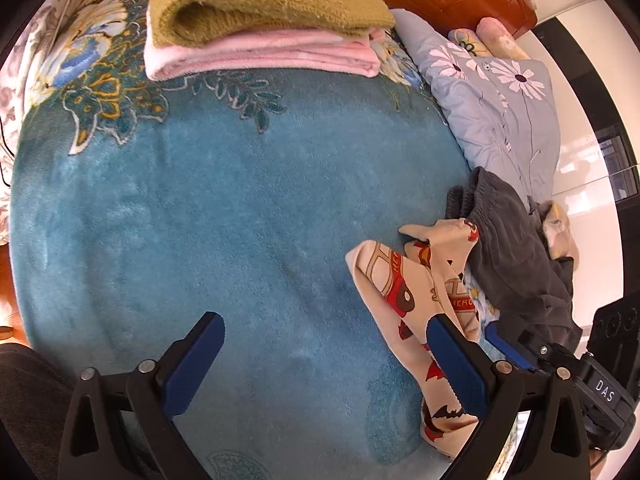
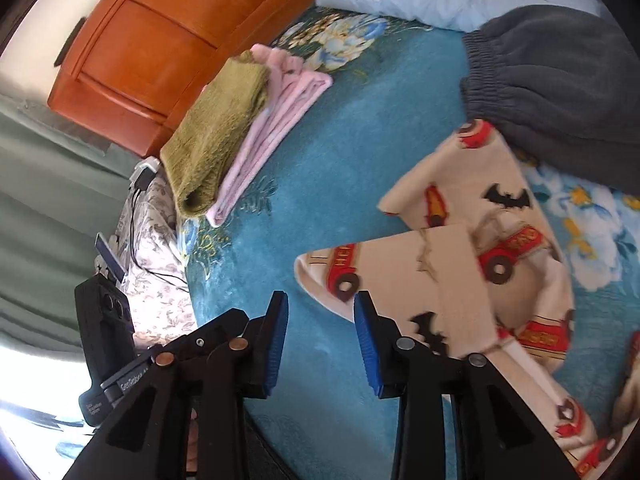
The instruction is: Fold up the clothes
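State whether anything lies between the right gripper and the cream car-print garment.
Nothing visible does. The right gripper hangs, jaws open, over bare teal blanket, with the cream car-print garment just beyond it.

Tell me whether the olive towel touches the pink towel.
Touching. The left wrist view shows the olive towel lying directly on the folded pink towel, no gap between.

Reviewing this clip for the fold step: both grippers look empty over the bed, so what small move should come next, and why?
Probably bring the right gripper forward onto the near edge of the cream car-print garment and close. Its jaws stand open with nothing between them, and that garment lies crumpled on the blue blanket, partly under the dark grey pants. The left gripper is open too.
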Available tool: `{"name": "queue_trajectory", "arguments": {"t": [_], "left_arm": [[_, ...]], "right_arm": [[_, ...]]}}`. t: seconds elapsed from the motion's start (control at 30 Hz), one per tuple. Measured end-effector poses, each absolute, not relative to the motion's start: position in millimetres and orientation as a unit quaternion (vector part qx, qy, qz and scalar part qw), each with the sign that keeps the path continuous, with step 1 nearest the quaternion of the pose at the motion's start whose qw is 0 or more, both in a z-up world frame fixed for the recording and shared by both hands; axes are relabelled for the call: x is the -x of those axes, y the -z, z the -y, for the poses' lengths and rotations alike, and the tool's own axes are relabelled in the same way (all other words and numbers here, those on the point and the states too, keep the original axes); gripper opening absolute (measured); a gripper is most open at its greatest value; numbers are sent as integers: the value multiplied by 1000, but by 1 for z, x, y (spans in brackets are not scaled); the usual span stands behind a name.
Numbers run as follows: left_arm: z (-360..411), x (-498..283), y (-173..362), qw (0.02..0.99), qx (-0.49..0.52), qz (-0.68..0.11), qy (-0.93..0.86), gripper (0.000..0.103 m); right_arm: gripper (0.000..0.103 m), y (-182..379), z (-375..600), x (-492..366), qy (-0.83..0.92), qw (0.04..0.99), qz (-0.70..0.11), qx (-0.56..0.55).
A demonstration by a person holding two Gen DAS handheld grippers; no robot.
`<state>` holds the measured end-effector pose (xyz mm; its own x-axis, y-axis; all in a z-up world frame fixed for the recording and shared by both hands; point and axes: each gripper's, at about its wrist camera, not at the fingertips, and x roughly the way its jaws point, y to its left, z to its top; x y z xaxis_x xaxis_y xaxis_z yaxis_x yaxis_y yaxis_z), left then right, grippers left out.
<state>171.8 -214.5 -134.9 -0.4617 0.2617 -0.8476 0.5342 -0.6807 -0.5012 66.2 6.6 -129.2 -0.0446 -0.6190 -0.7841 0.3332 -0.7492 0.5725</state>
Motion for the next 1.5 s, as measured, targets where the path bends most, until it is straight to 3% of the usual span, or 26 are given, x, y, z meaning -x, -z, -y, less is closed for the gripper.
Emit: {"name": "queue_trajectory", "arguments": {"t": [0.2,0.3,0.4,0.47,0.57,0.67,0.73,0.77,1.07,1.1,1.23,1.4,1.5], "left_arm": [[205,-137,156,86,-534,-394,743,98],[205,-120,164,73,-545,-403,731,80],[200,-104,172,59,-570,-396,717,55],[196,-99,179,57,-586,-392,707,31],[196,-102,182,73,-587,-393,704,11],[203,-113,174,82,-565,-402,716,6],[209,-119,165,85,-551,-401,727,6],[211,-122,161,83,-546,-403,730,6],[214,-153,134,64,-518,-387,760,5],[214,-156,135,63,-519,-386,760,5],[214,-165,143,54,-527,-380,758,5],[221,-148,145,29,-545,-392,741,5],[218,-112,116,-8,-548,-369,751,5]], "right_arm": [[35,117,-130,-58,766,184,141,-599],[35,113,-194,-68,779,112,151,-598],[35,114,-245,-90,782,42,158,-602],[35,118,-271,-103,774,4,173,-608],[35,122,-292,-112,767,-22,200,-609],[35,124,-293,-107,768,-35,214,-603],[52,125,-293,-101,768,-49,222,-599],[55,125,-294,-96,768,-59,226,-596],[55,169,-284,-63,728,-113,158,-657],[54,171,-287,-69,724,-117,165,-659],[10,172,-301,-94,711,-120,193,-666],[8,145,-310,-131,728,-118,197,-646],[8,114,-319,-154,746,-129,220,-615]]}}
